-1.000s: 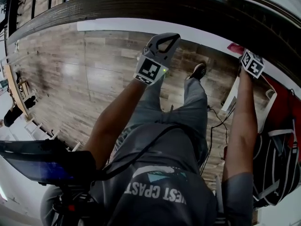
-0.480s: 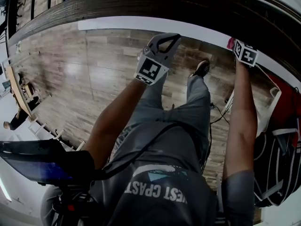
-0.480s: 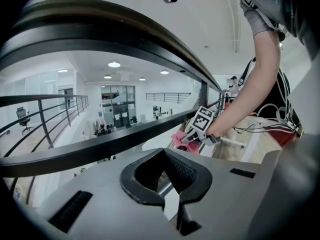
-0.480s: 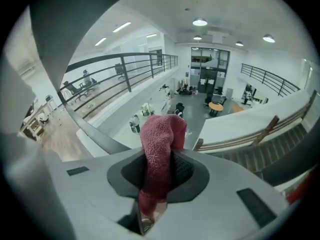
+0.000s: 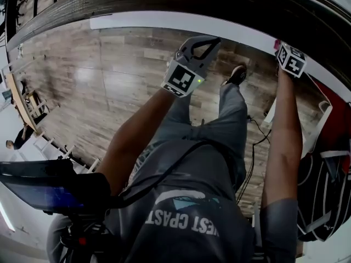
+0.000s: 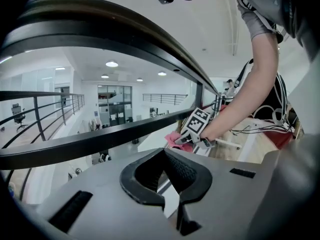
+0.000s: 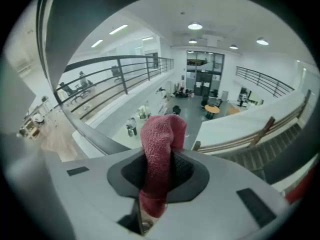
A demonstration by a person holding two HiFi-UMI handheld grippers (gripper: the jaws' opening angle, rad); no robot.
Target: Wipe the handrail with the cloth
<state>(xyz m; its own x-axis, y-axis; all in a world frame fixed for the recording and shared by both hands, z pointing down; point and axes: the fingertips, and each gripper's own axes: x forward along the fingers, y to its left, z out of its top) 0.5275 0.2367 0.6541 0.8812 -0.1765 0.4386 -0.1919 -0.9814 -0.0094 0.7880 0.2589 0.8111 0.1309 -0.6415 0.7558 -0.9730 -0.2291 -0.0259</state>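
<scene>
Head view steeply down; both gripper views close along handrail (image 5: pixel 164 1)

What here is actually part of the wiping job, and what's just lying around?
For the job:
handrail
cloth, pinched in the right gripper

Just about:
left gripper, shut and empty
bag
cables
</scene>
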